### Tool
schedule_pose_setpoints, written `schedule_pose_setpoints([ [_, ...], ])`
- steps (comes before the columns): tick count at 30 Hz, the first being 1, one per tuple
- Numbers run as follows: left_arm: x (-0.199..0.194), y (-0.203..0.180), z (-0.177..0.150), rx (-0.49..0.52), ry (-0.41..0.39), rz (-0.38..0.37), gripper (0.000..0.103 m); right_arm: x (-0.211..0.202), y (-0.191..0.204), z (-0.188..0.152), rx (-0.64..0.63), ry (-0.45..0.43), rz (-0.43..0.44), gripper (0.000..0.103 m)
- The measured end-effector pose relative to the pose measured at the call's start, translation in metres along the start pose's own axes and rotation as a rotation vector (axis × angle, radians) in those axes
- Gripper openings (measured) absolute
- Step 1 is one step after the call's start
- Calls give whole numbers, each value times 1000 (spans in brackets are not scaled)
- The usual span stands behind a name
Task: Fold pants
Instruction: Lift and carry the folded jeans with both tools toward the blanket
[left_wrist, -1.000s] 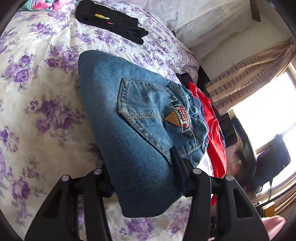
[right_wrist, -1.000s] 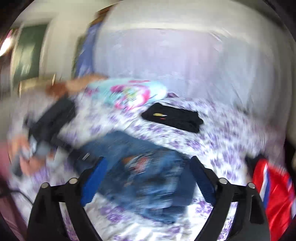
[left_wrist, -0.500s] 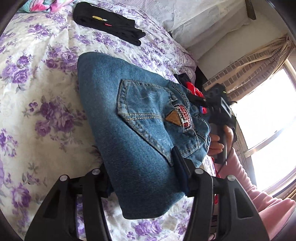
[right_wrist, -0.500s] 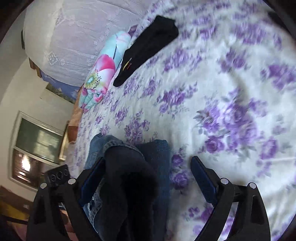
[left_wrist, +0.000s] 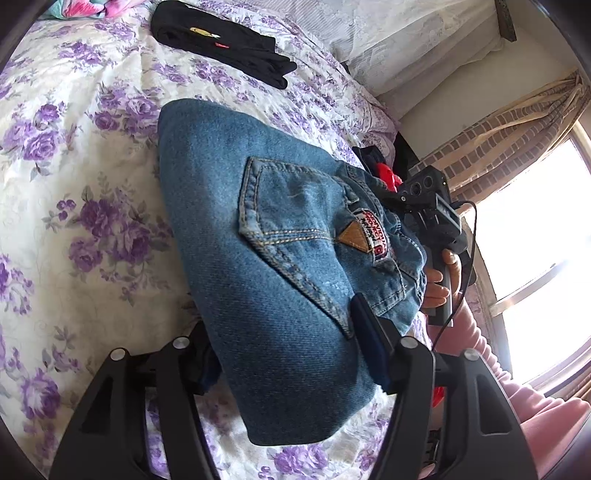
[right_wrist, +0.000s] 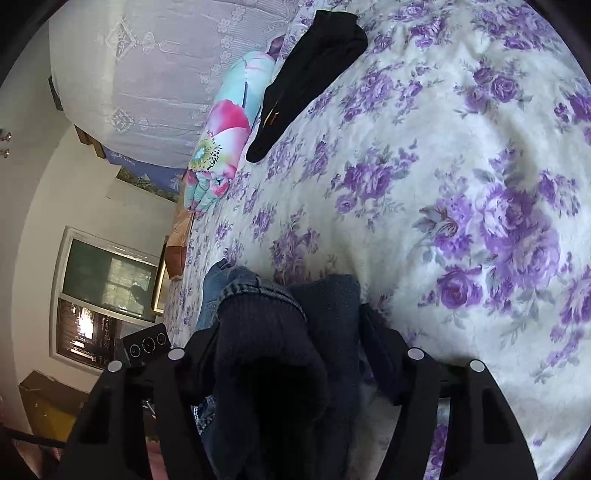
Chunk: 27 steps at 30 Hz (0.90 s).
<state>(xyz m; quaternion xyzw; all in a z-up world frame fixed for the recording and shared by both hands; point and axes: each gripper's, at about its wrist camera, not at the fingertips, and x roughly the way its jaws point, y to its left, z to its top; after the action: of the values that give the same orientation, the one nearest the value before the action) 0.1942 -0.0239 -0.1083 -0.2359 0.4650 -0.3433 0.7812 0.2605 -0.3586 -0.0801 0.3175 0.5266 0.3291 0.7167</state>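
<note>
Jeans (left_wrist: 258, 266), folded, run lengthwise from lower centre towards upper left on the bedspread (left_wrist: 74, 184), their near end between the left gripper (left_wrist: 284, 354) spreading jaws, the right gripper (right_wrist: 291, 354) closing around the waistband end.

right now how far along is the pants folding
Done: the blue denim jeans lie on the purple-flowered bedspread as a compact bundle, back pocket up. A folded black garment lies farther up the bed. In hand: the left hand-held gripper straddles the bundle, its jaws opening; the right hand-held gripper has been closing around the waist end. Left: probably setting the bundle aside.
</note>
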Motion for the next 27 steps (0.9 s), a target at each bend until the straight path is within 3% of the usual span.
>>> schedule_pose_setpoints([
  [3, 2, -3, 1, 17, -7, 46, 69, 8, 10, 0, -34, 21, -40, 84],
  [5, 3, -9, 0, 54, -24, 95, 71, 15, 18, 0, -55, 22, -80, 85],
  [8, 2, -17, -2, 103, -52, 162, 73, 17, 21, -2, -56, 5, -102, 76],
  [15, 1, -18, -2, 119, -64, 191, 72, 6, 35, -16, -70, -68, -141, 61],
  [23, -4, -24, -9, 150, -83, 233, 68, -8, 69, -37, -159, -162, -248, 55],
  [27, -12, -33, -9, 168, -64, 235, 59, -22, 103, -45, -229, -190, -286, 51],
])
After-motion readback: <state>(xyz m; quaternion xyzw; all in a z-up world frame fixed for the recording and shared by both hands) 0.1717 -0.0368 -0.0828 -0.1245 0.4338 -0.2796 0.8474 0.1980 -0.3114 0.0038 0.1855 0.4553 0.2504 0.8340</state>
